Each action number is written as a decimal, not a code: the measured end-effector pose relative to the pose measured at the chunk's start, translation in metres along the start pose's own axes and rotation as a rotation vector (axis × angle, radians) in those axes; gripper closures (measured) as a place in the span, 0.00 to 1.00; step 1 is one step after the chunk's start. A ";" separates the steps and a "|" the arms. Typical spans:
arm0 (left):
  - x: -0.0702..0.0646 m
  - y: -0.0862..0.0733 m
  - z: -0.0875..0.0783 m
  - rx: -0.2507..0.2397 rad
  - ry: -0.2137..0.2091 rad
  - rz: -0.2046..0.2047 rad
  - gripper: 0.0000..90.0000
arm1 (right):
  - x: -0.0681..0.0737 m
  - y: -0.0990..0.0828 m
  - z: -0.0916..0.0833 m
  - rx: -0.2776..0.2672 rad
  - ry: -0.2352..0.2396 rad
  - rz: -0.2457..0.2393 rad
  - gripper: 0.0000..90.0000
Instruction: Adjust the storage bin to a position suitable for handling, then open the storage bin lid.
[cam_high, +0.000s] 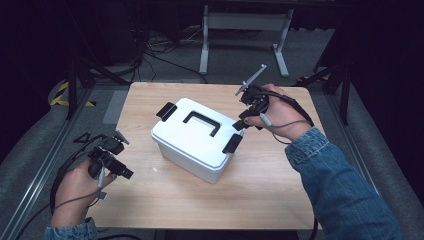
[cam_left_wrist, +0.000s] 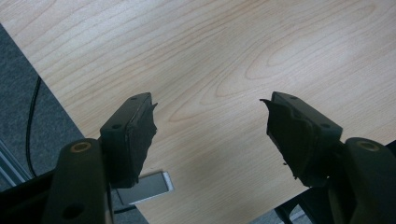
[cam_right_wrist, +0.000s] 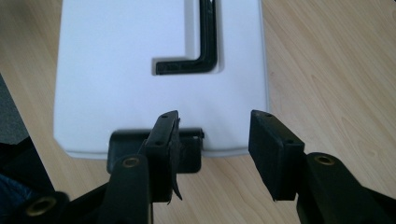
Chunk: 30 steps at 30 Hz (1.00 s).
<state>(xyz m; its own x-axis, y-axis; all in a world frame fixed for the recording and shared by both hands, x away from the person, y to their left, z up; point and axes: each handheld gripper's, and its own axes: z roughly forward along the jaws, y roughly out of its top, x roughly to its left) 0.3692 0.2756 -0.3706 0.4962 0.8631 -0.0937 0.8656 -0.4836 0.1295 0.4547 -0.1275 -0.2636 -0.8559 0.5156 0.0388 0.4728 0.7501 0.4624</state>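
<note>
A white lidded box (cam_high: 192, 137) sits at an angle mid-table, with a black handle (cam_high: 201, 122) set flat in its lid and a black latch at each end (cam_high: 232, 143) (cam_high: 166, 111). My right gripper (cam_high: 240, 123) hovers just off the box's right end, open. In the right gripper view its jaws (cam_right_wrist: 214, 122) stand apart above the near latch (cam_right_wrist: 190, 151), with the lid (cam_right_wrist: 116, 70) and handle (cam_right_wrist: 205, 51) beyond. My left gripper (cam_high: 125, 172) stays low at the table's front left, away from the box. It is open (cam_left_wrist: 210, 105) over bare wood (cam_left_wrist: 210, 46).
The wooden table (cam_high: 260, 190) has free room in front of and to the right of the box. Behind it stand a grey metal frame (cam_high: 245, 22) and floor cables (cam_high: 160, 50). Yellow-black tape (cam_high: 62, 95) marks the floor at left.
</note>
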 end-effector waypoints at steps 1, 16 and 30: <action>0.001 0.000 0.000 0.005 -0.004 0.004 0.36 | 0.002 0.004 0.001 -0.008 0.006 -0.004 0.60; -0.001 0.011 0.005 0.012 -0.014 0.023 0.36 | 0.014 0.039 0.017 -0.040 0.023 -0.032 0.58; 0.002 0.009 0.007 0.018 -0.014 0.022 0.36 | 0.015 0.062 0.049 -0.025 0.044 -0.032 0.61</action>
<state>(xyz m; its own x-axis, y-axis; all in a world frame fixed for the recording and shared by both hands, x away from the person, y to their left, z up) 0.3779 0.2718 -0.3763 0.5158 0.8502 -0.1049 0.8556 -0.5050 0.1138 0.4814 -0.0526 -0.2774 -0.8791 0.4725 0.0625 0.4403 0.7550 0.4859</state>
